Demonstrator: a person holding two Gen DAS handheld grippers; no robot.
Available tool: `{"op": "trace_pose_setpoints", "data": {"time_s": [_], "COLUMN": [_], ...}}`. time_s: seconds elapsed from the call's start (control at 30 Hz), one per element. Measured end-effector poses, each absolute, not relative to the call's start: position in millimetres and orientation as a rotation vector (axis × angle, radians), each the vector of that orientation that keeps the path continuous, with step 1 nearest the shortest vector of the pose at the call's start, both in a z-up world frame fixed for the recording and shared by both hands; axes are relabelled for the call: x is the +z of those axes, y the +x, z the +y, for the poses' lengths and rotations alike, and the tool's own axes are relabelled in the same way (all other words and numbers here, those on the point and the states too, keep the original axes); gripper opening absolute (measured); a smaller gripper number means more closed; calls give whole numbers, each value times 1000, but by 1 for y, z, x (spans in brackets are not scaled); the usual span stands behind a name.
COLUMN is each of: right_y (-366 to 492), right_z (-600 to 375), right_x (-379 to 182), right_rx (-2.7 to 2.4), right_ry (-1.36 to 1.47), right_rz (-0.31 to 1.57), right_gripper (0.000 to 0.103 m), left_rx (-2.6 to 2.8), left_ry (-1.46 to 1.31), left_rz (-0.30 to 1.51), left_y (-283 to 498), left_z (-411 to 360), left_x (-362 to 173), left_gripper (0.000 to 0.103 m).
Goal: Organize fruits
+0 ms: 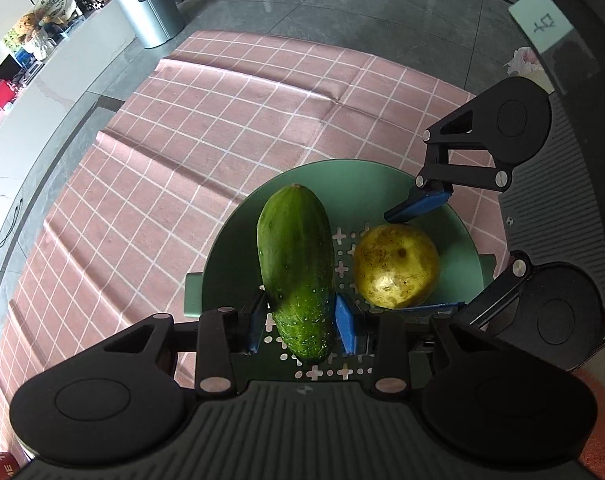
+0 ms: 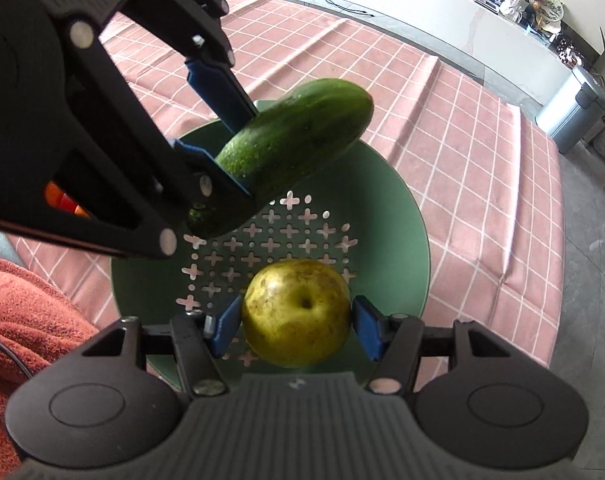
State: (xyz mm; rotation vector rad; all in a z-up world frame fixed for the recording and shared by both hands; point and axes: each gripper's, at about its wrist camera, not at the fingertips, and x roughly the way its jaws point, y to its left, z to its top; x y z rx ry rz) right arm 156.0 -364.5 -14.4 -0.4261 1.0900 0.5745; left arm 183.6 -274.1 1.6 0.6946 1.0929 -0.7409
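Observation:
A green cucumber [image 1: 296,272] sits between the blue pads of my left gripper [image 1: 300,326], which is shut on it and holds it over a green perforated bowl [image 1: 342,184]. The right wrist view shows the cucumber [image 2: 298,140] raised above the bowl [image 2: 402,240], held by the left gripper [image 2: 222,152]. A yellow-green pear [image 2: 296,314] rests in the bowl between the pads of my right gripper [image 2: 296,326]; the pads stand just off its sides, open. The pear [image 1: 396,266] and right gripper [image 1: 418,256] also show in the left wrist view.
The bowl stands on a pink checked cloth [image 1: 222,140] on a grey tiled floor. A metal bin [image 1: 148,8] and a white counter [image 1: 62,80] are at the far side. A red-orange towel [image 2: 26,320] lies beside the bowl.

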Motion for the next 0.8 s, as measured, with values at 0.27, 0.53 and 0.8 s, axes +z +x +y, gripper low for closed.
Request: {"op": "trace_pose_setpoints", "data": {"time_s": [0.27,0.53,0.8], "right_y": [159,162,160], "right_z": [-365,-363,-363], "right_x": [-27,-35,-21], "right_rx": [596,600,573], "right_ry": [-442,-438,-433], "right_rz": [1110,1103,1064], "right_gripper": [57,57,58], "left_rx": [-785,-822,-801], "left_ry": [695,706,674], "left_rz": [1092,1049,1054], "left_y": [191,190,194], "left_z": [-282,-288,-286], "left_x": [-14,-22,-18], "left_gripper": [41,41,43]}}
